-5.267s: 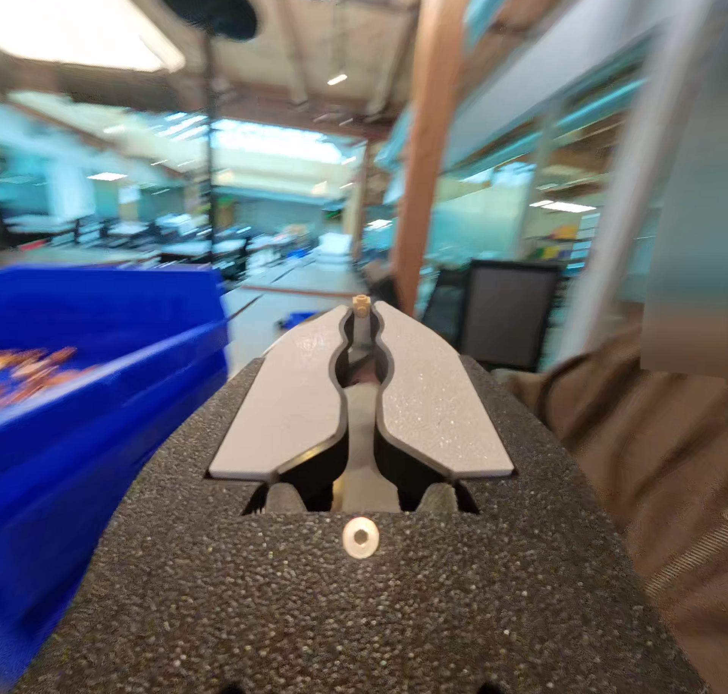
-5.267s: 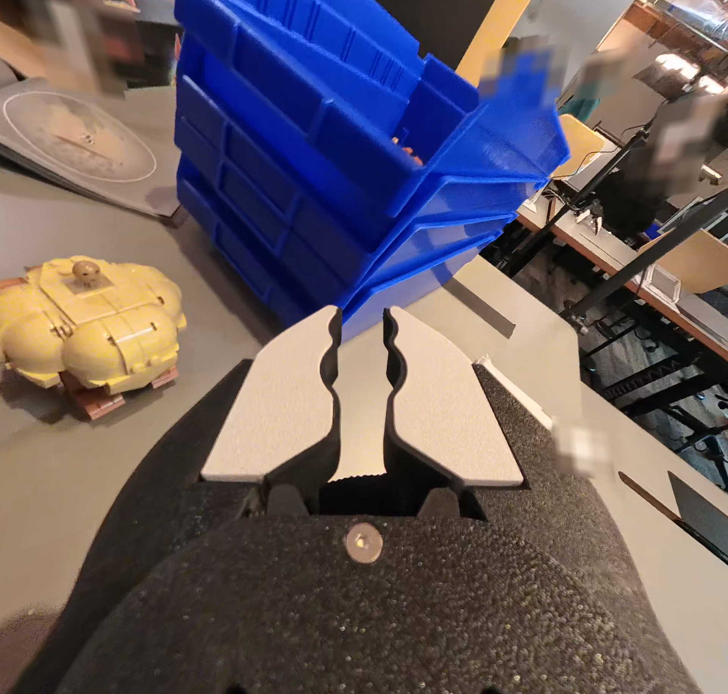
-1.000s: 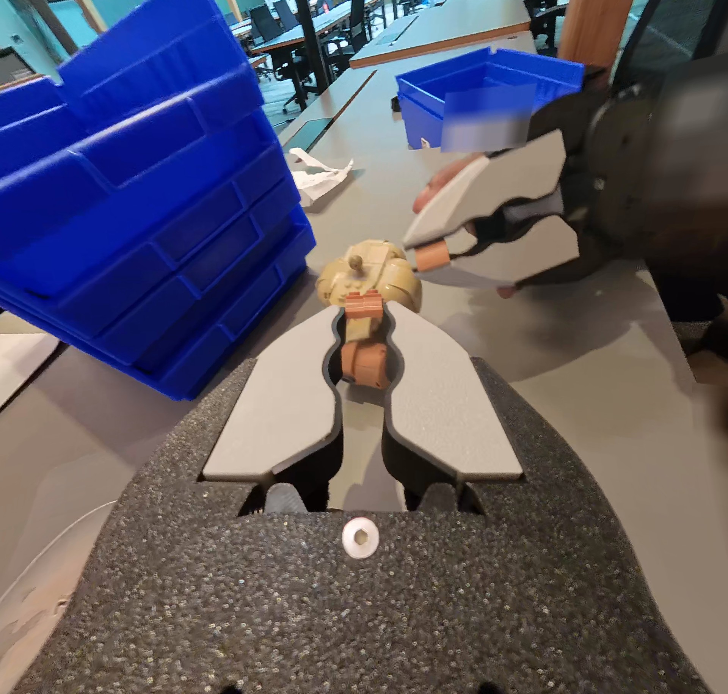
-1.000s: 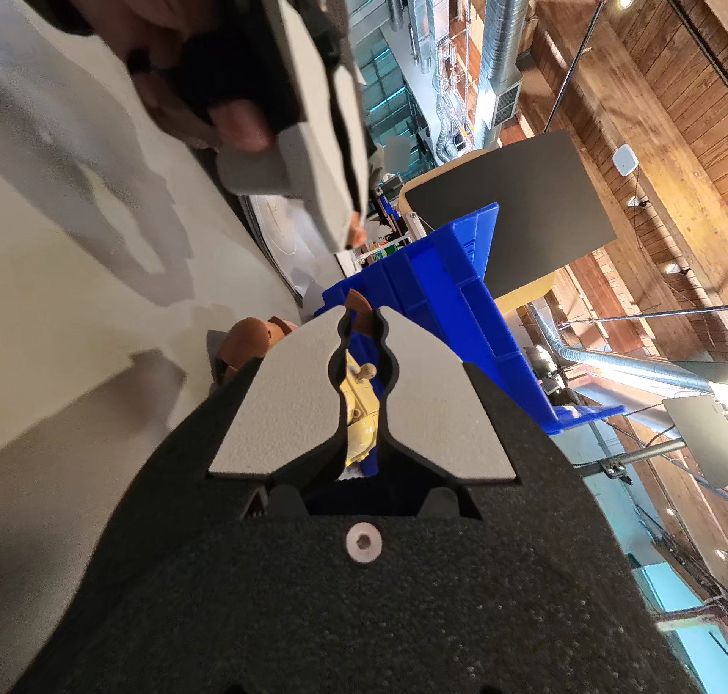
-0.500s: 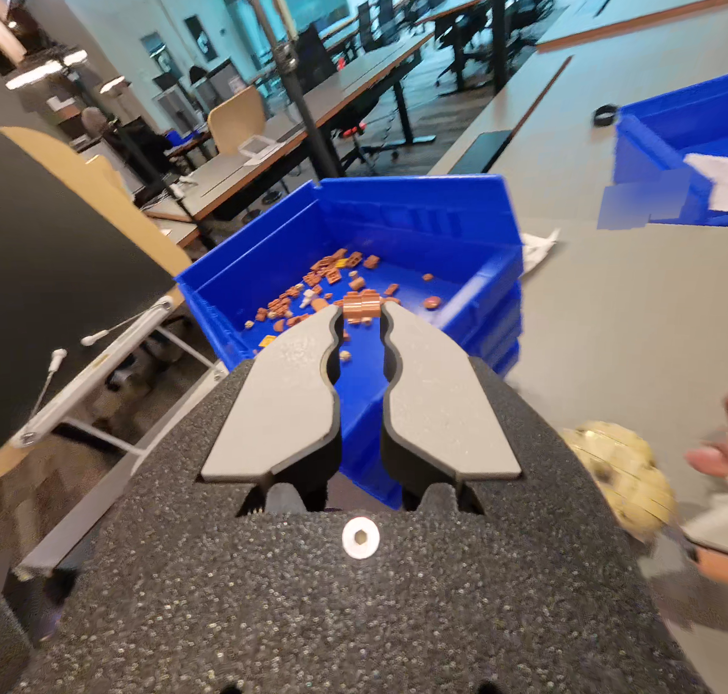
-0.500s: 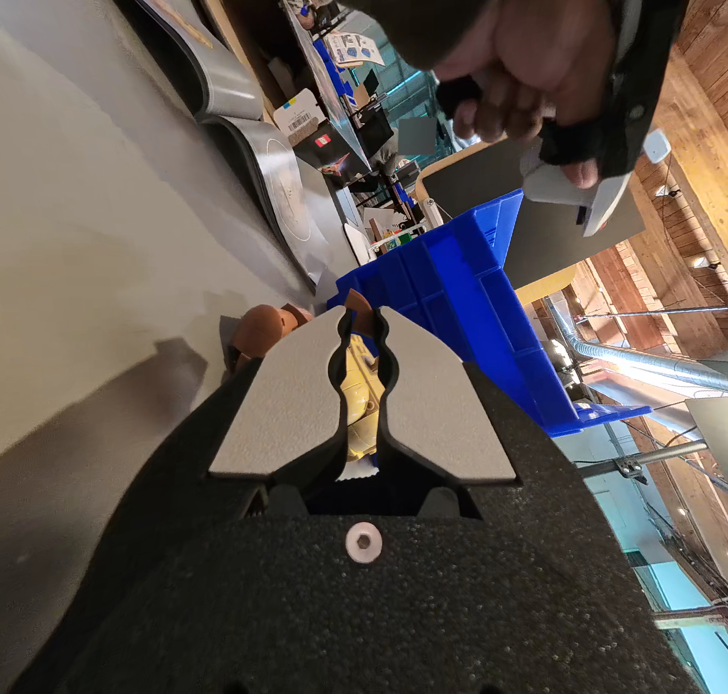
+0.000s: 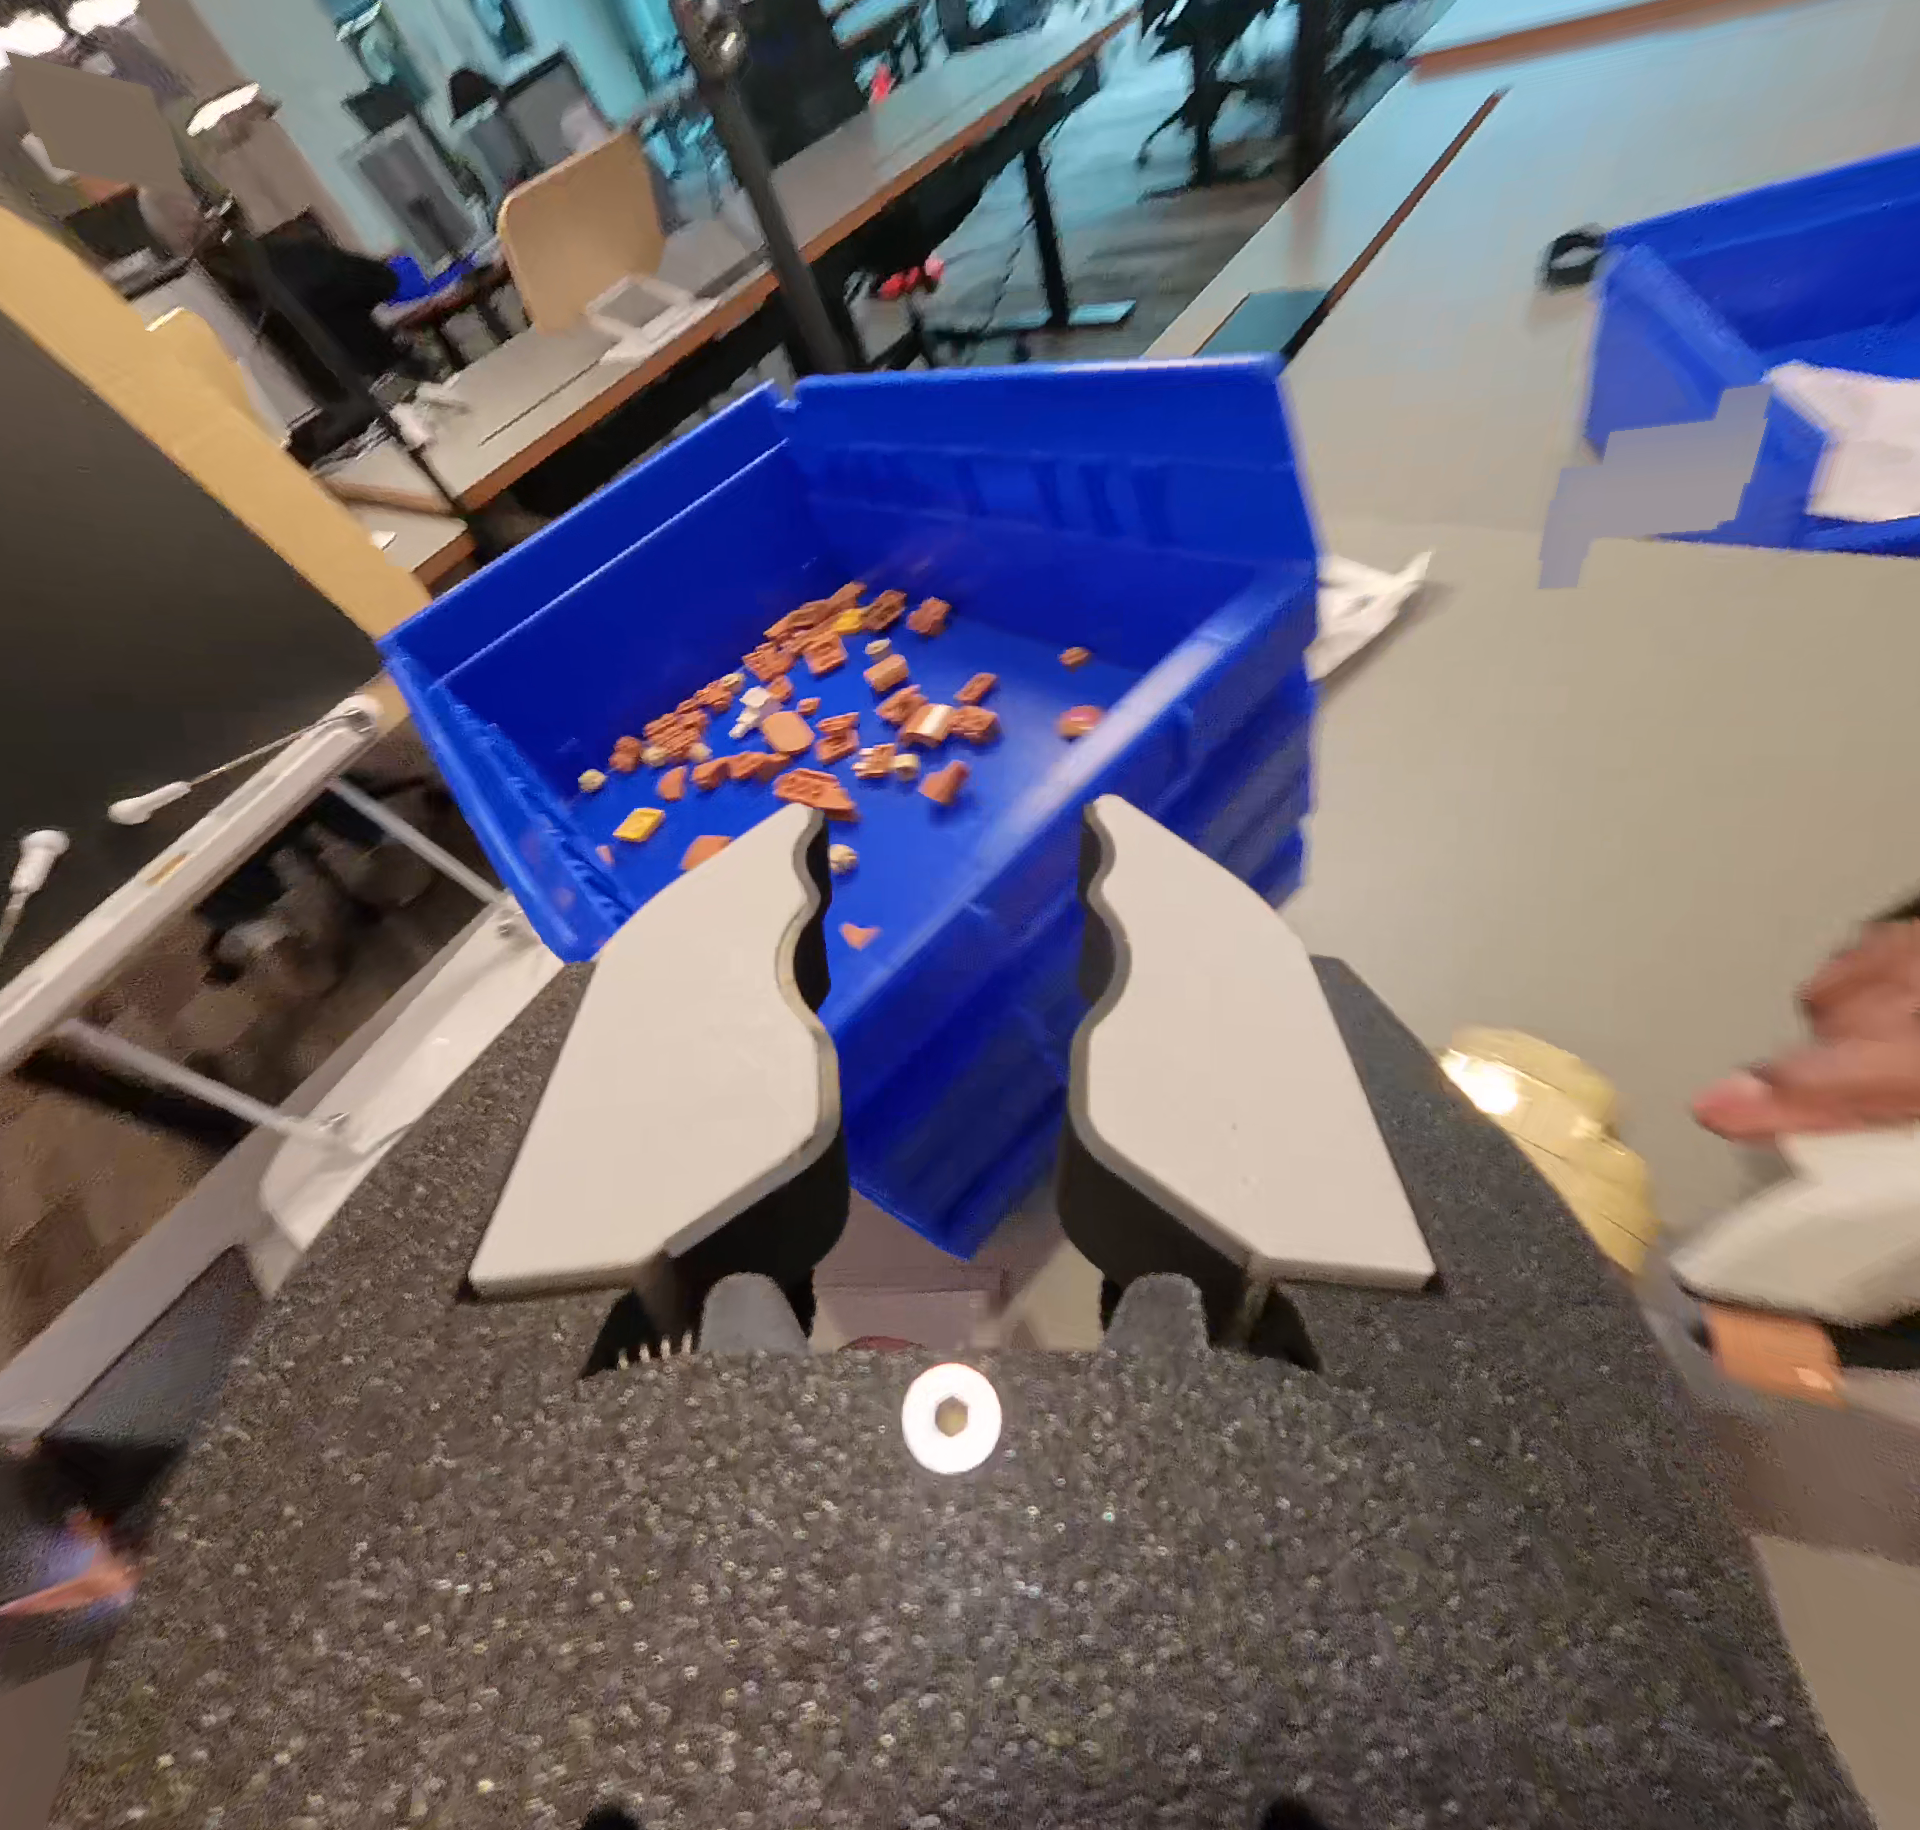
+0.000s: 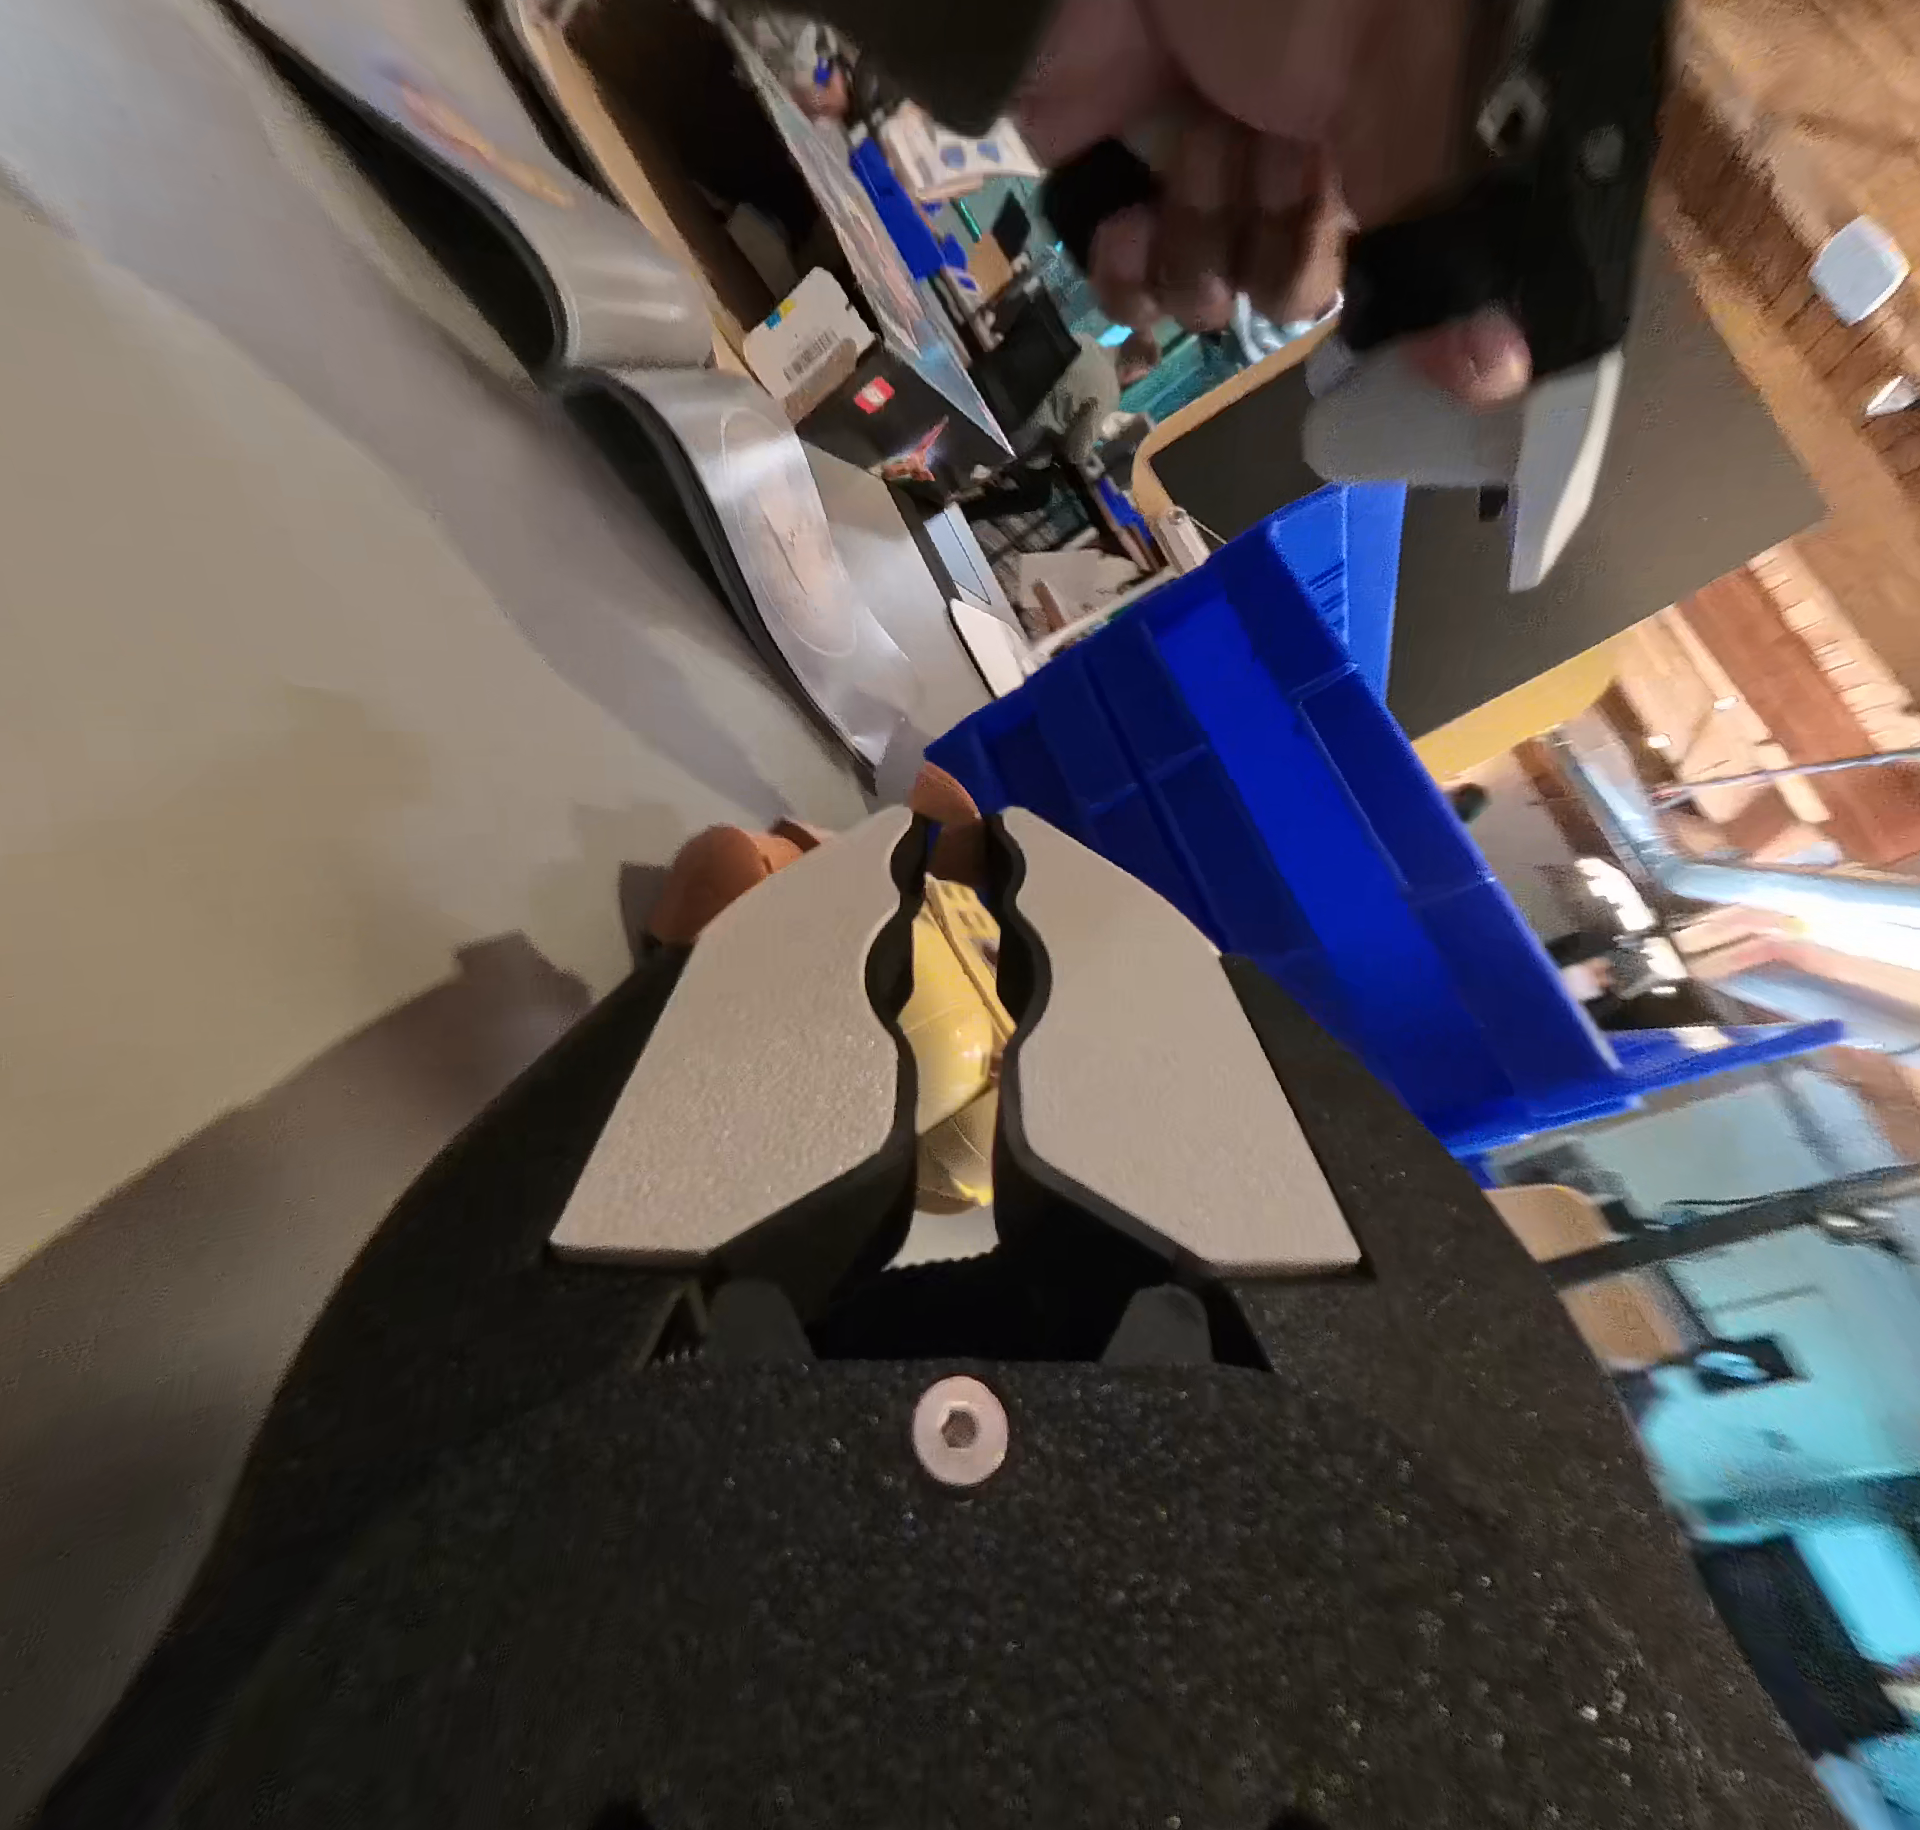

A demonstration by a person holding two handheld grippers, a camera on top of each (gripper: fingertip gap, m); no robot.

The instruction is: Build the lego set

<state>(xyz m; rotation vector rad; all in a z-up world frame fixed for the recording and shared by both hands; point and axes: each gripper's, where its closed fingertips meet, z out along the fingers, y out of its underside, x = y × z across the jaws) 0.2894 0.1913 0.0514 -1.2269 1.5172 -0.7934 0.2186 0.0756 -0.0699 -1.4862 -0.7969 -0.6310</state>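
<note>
The table (image 7: 1558, 741) extends ahead and to the right of the left claw (image 7: 951, 830). A stack of blue bins (image 7: 1049, 492) stands directly ahead of that claw, the top bin tilted toward it. Loose brown and tan bricks (image 7: 821, 710) lie scattered on the top bin's floor, just beyond the fingertips.

The left claw is spread wide, with nothing between its fingers.

The right claw (image 8: 954, 816) is pressed together on the tan model (image 8: 951, 1011), which fills the gap between its fingers; brown rounded parts protrude past the tips. In the left wrist view, the model (image 7: 1538, 1115) appears blurred at lower right, beside the right claw (image 7: 1787, 1250).
</note>
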